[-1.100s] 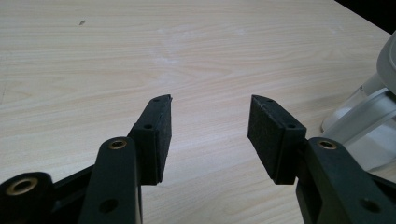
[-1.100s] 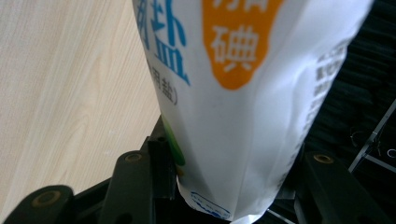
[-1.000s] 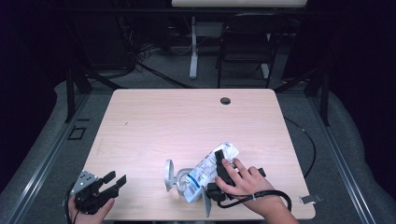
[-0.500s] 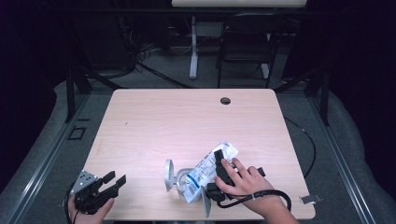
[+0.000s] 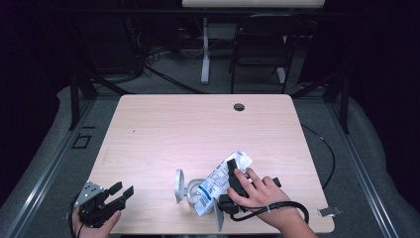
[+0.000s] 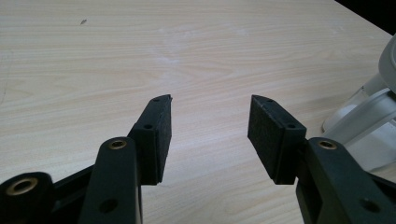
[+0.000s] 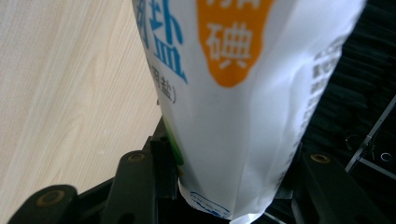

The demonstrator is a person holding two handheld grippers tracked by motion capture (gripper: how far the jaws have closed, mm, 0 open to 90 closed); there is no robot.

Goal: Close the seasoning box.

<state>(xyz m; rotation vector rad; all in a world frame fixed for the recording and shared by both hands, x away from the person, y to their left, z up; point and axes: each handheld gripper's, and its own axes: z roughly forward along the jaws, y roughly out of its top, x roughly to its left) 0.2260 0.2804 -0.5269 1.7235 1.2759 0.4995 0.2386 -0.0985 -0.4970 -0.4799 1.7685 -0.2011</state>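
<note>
Salt bag (image 5: 220, 182) lies near the table's (image 5: 198, 129) front edge, tilted over a clear jar (image 5: 190, 191); right gripper (image 5: 232, 184) clamped on its end; left gripper (image 5: 111, 196) agape, empty, at front-left corner; far tabletop bare.

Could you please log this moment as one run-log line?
right claw: shut on bag | bag: tilted toward jar | left claw: open, empty | surface: table
</note>
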